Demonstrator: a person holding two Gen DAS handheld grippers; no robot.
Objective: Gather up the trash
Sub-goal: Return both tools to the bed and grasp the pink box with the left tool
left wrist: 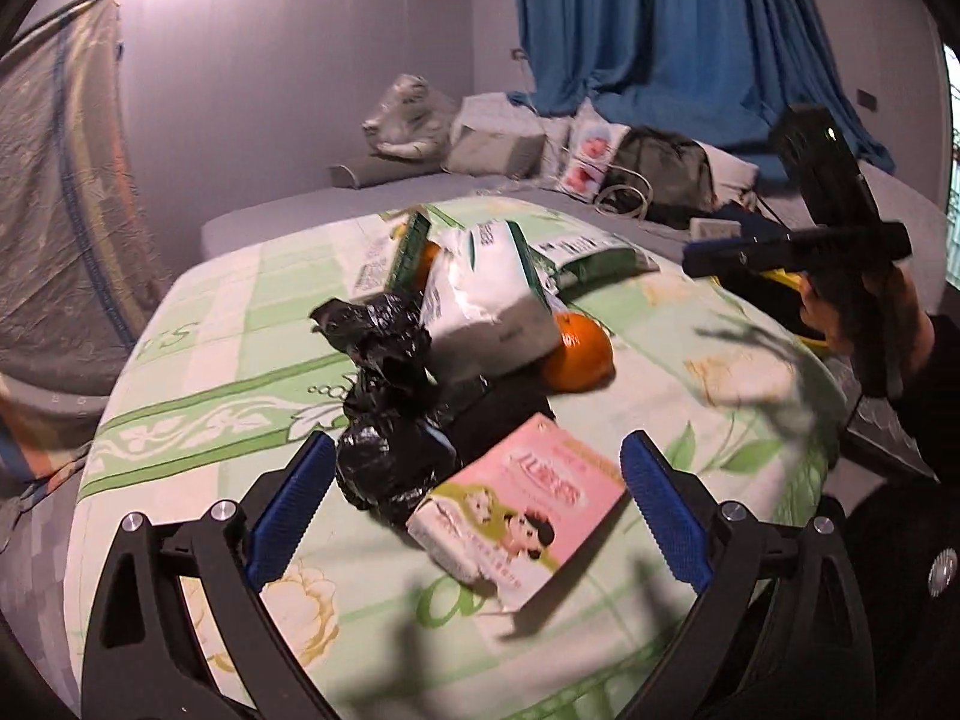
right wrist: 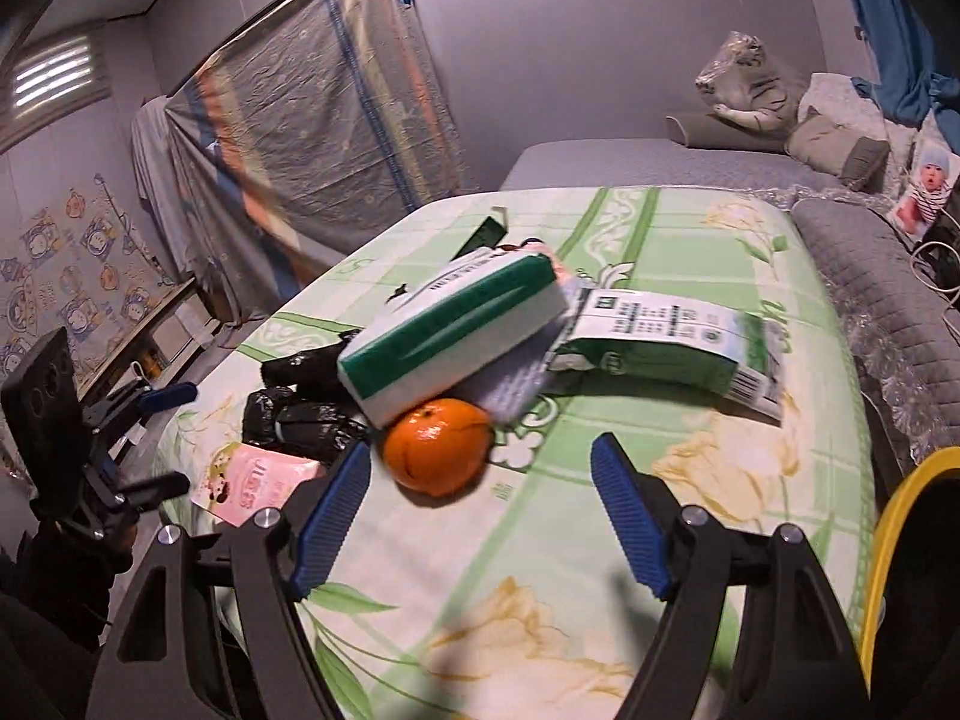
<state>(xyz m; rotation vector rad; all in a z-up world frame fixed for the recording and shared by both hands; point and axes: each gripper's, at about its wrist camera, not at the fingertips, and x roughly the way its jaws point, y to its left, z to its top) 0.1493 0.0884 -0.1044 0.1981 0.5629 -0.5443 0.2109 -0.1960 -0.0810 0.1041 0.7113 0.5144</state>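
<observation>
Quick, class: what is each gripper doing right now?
Left gripper: open, holding nothing; pink packet lies between its fingers.
Right gripper: open, empty.

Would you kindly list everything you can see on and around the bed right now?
crumpled black plastic bag: one, black, left of pile
pink printed packet: one, pink, nearest
round orange fruit: one, orange, under the box's edge
green-and-white carton box: one, tilted, centre
flattened green-and-white carton: one, right of pile
green floral quilt: one, beneath everything
blue curtain: one, behind bed
left gripper: open, over packet
right gripper: open, near orange
</observation>
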